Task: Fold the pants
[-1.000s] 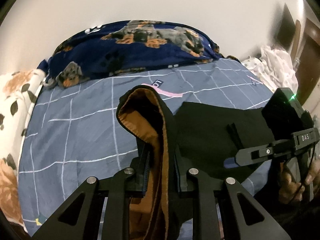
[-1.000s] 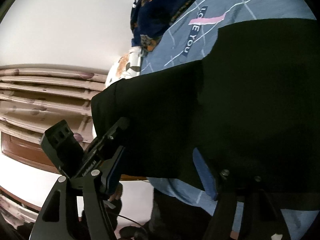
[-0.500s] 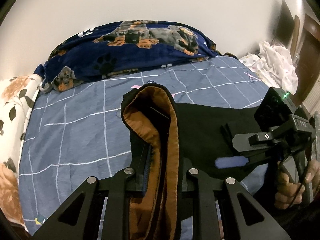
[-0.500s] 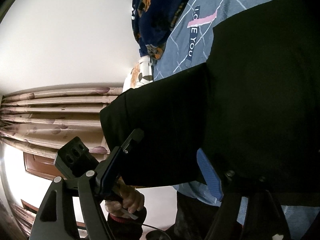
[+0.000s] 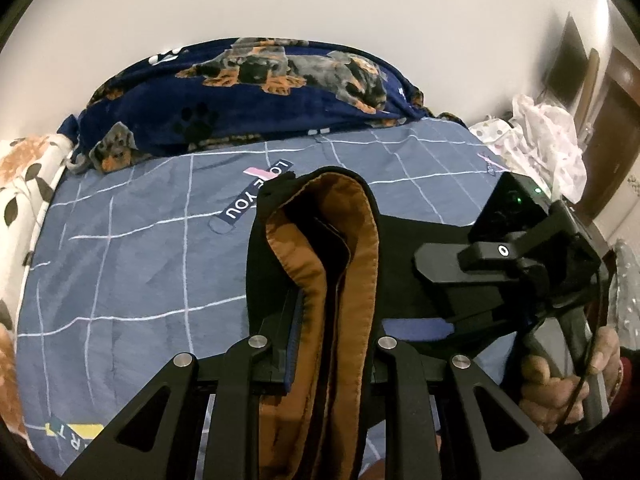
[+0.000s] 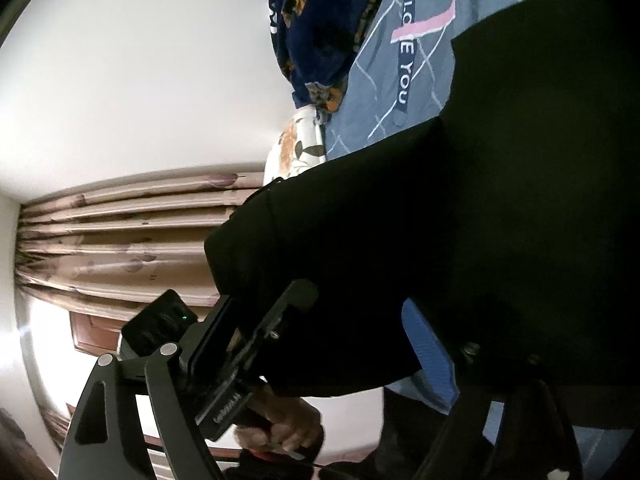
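The pants [image 5: 404, 256] are black with a brown lining [image 5: 344, 280] and lie across the blue checked bedsheet [image 5: 132, 280]. My left gripper [image 5: 332, 344] is shut on one end of the pants, holding the brown-lined edge up between its fingers. In the right wrist view the black pants [image 6: 460, 220] fill most of the frame. My right gripper [image 6: 476, 356] is shut on the other end of the pants; one blue pad [image 6: 430, 344] shows under the cloth. The right gripper also shows in the left wrist view [image 5: 436, 326], gripping the pants' near edge.
A navy dog-print blanket [image 5: 248, 92] lies bunched at the bed's far end. A floral pillow [image 5: 24, 176] is at the left. White crumpled cloth [image 5: 540, 140] sits at the far right by a brown door. Curtains [image 6: 120, 240] hang beyond the bed.
Both grippers have lifted and drawn back slightly with the pants. The sheet's "LOVE YOU" print has come into view past the pants' end. The right gripper's device has swung nearer.
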The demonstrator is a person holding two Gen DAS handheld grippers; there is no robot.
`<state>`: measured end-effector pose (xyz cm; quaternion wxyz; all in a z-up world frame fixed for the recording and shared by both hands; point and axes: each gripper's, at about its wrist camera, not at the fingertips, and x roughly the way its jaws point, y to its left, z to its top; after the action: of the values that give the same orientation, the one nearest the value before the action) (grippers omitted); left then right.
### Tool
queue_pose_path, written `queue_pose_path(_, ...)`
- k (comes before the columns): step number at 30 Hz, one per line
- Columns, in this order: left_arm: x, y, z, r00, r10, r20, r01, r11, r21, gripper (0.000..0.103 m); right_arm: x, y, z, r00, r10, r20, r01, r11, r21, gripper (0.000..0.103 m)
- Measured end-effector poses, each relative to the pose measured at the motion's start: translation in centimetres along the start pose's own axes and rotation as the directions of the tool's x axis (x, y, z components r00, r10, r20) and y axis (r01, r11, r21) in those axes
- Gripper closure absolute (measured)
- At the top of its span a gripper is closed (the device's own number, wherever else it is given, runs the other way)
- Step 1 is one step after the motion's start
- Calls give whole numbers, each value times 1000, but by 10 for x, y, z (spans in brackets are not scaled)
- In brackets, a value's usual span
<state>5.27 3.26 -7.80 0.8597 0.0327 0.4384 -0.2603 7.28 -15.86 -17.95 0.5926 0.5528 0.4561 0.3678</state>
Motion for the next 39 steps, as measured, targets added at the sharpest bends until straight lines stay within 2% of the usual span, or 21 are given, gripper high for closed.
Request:
queue_pose_path(5, 5, -10, 1, 1000, -29, 0, 29, 1000, -10, 82, 6, 3, 3, 999, 48, -22, -48, 999, 2, 17)
queue_pose_path(11, 21, -34, 4, 997, -79, -20, 78, 997, -14, 82, -2, -2, 5, 993, 118, -11, -118, 993, 28, 16)
queue_pose_path(13, 26, -44, 6, 996, -84, -16, 84, 996, -10, 82, -10, -1, 7, 989, 148, 4, -148, 988, 37, 9)
queue_pose_path(14, 29, -50, 9, 996, -92, -11, 92, 996, -13, 82, -15, -1, 7, 989, 149, 10, -149, 988, 32, 8)
queue_pose_path(19, 47, -76, 27, 988, -157, -14, 156, 987, -42, 81, -50, -3, 15, 981, 184, 57, -185, 982, 26, 6)
queue_pose_path(29, 85, -156, 50, 964, -257, -66, 260, 965, 27, 77, -141, -18, 23, 967, 216, 132, -220, 975, 20, 5)
queue_pose_path(32, 101, -181, 54, 956, -281, -87, 287, 955, 77, 72, -167, -29, 27, 965, 211, 154, -216, 976, 22, 5)
queue_pose_path(35, 107, -200, 55, 949, -305, -85, 313, 943, 116, 59, -194, -50, 32, 948, 247, 201, -262, 964, 52, 5)
queue_pose_path(37, 108, -206, 57, 941, -328, -88, 337, 933, 127, 57, -205, -62, 32, 943, 242, 227, -264, 962, 70, 5)
queue_pose_path(39, 108, -209, 59, 943, -321, -92, 331, 933, 142, 55, -209, -68, 34, 942, 237, 238, -261, 962, 77, 4)
